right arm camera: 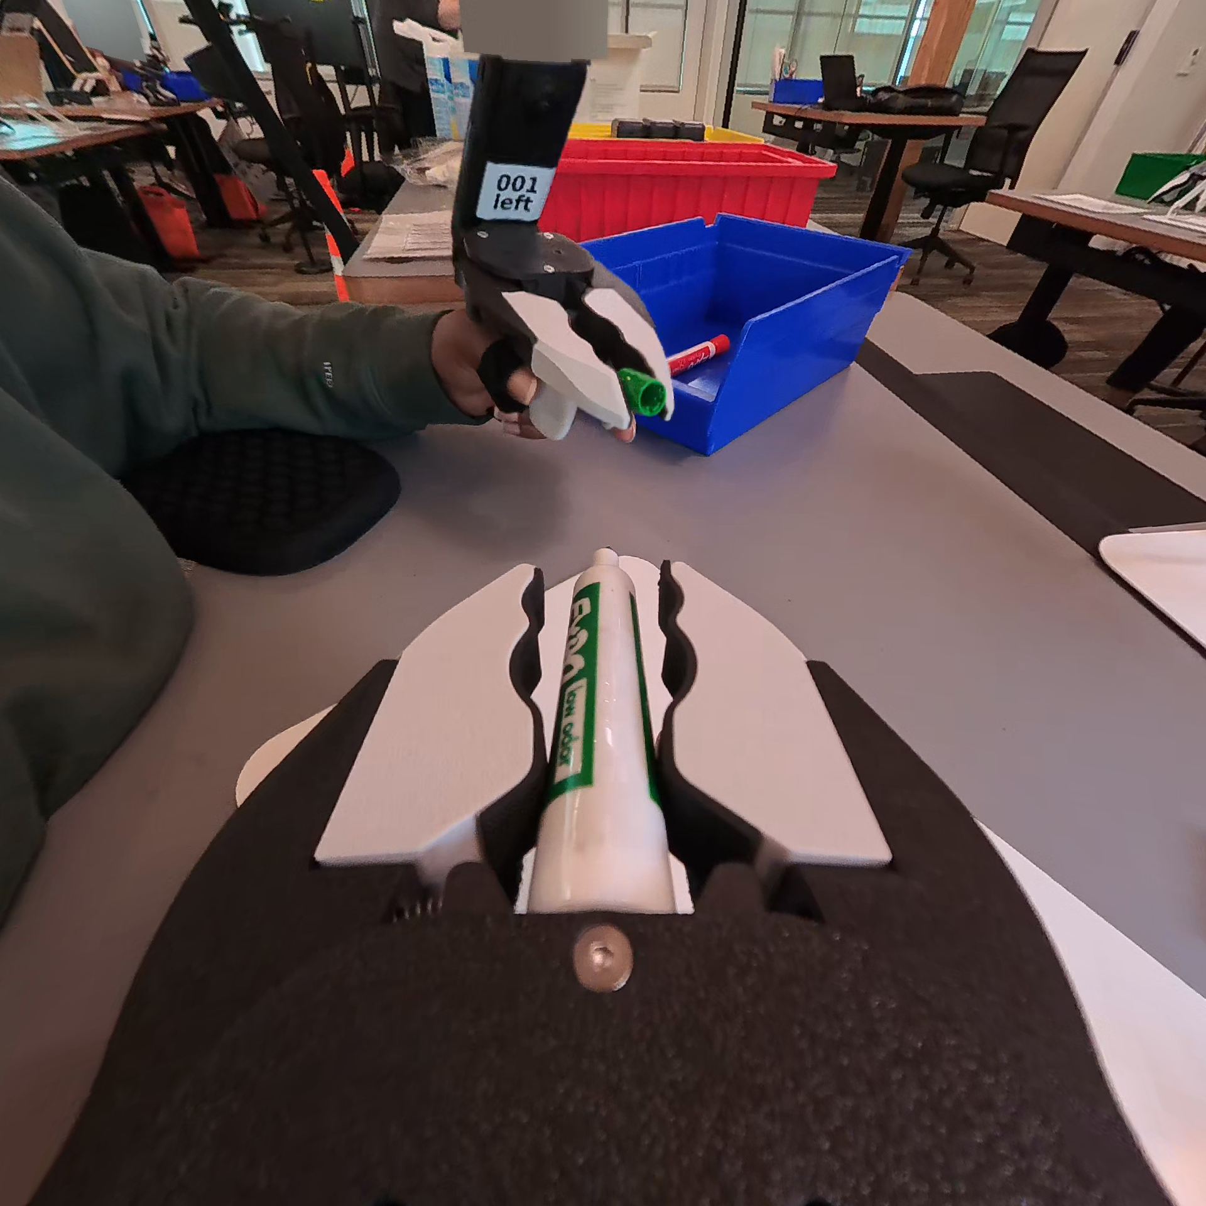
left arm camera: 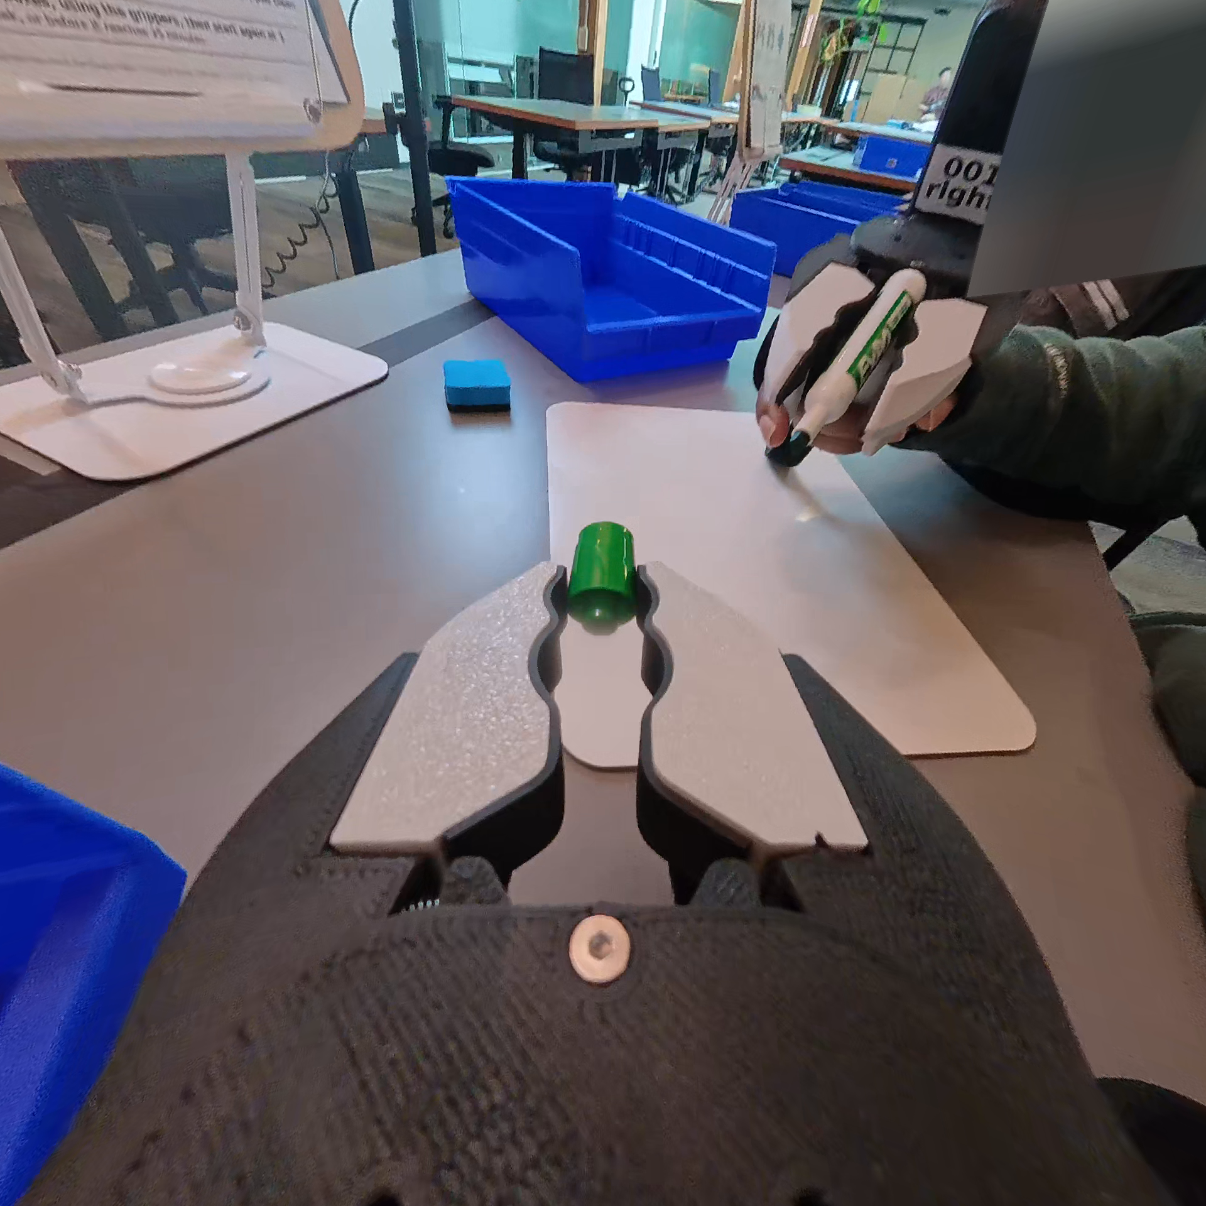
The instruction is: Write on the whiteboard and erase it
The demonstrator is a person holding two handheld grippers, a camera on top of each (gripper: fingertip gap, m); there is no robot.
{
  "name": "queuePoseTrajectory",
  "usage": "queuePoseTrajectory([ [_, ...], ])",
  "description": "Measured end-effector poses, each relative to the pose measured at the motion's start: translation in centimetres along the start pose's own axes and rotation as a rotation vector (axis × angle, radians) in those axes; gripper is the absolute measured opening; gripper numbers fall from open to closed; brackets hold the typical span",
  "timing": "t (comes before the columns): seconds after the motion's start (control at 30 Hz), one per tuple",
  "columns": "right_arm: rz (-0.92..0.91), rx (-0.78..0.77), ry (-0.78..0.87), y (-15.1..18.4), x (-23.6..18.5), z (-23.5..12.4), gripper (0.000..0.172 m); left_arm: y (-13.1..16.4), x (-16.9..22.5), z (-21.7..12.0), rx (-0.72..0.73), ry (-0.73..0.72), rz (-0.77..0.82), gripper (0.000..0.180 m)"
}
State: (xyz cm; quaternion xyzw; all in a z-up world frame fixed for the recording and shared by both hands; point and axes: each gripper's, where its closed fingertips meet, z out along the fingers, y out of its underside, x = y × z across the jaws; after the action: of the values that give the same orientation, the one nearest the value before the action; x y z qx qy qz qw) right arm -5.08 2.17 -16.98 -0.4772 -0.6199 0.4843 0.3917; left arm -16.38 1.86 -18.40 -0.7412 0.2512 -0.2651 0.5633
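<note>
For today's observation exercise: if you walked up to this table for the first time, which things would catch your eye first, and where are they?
Most striking is the bright green marker cap pinched between the left gripper's fingertips, above the near end of the whiteboard. At the board's far right edge, the right gripper holds the uncapped green-and-white marker, tip down at the surface. Behind them sit a blue eraser and a blue bin.

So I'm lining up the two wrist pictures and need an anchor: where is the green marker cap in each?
Left wrist view: green cap sits centre frame, between the left gripper's own fingertips, above the whiteboard.
Right wrist view: green cap shows upper centre, open end toward the camera, in the far gripper's tips.
Shared landmark: the white-and-green marker in the right gripper.
</note>
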Motion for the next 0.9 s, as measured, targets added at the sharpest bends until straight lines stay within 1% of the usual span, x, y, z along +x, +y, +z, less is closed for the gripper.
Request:
queuePoseTrajectory([
  [0.1,0.009,-0.008,0.002,0.3,0.2,0.0,0.035,1.2,-0.5,0.4,-0.051,-0.018,0.005,0.020],
  [0.2,0.014,-0.022,0.005,0.7,0.4,0.2,0.035,2.8,-1.5,0.6,-0.163,-0.086,0.009,0.020],
  [0.23,0.014,-0.026,0.007,0.8,0.4,0.3,0.035,3.4,-2.0,0.5,-0.206,-0.120,0.007,0.020],
  [0.33,0.018,-0.040,0.019,1.2,0.7,0.4,0.035,5.6,-4.5,-0.4,-0.369,-0.290,0.032,0.020],
  [0.37,0.019,-0.046,0.026,1.3,0.8,0.4,0.035,5.9,-5.0,-0.6,-0.384,-0.319,0.036,0.020],
  [0.47,0.017,-0.053,0.044,1.3,0.9,0.2,0.035,6.5,-5.2,-0.6,-0.415,-0.327,0.016,0.020],
  [0.67,0.010,-0.045,0.046,0.8,0.6,0.0,0.035,7.9,-6.5,-0.5,-0.486,-0.383,0.076,0.020],
  [0.73,0.022,-0.059,0.035,1.2,0.6,0.4,0.035,8.5,-5.6,-0.1,-0.512,-0.317,0.089,0.020],
  [0.8,0.034,-0.072,0.025,1.7,0.5,0.8,0.035,8.9,-5.1,0.3,-0.526,-0.292,0.093,0.021],
  [0.87,0.041,-0.082,0.018,2.1,0.5,1.1,0.035,8.9,-4.2,0.9,-0.527,-0.245,0.151,0.021],
  [0.9,0.044,-0.085,0.016,2.2,0.5,1.2,0.035,9.0,-4.1,1.1,-0.536,-0.249,0.172,0.021],
])
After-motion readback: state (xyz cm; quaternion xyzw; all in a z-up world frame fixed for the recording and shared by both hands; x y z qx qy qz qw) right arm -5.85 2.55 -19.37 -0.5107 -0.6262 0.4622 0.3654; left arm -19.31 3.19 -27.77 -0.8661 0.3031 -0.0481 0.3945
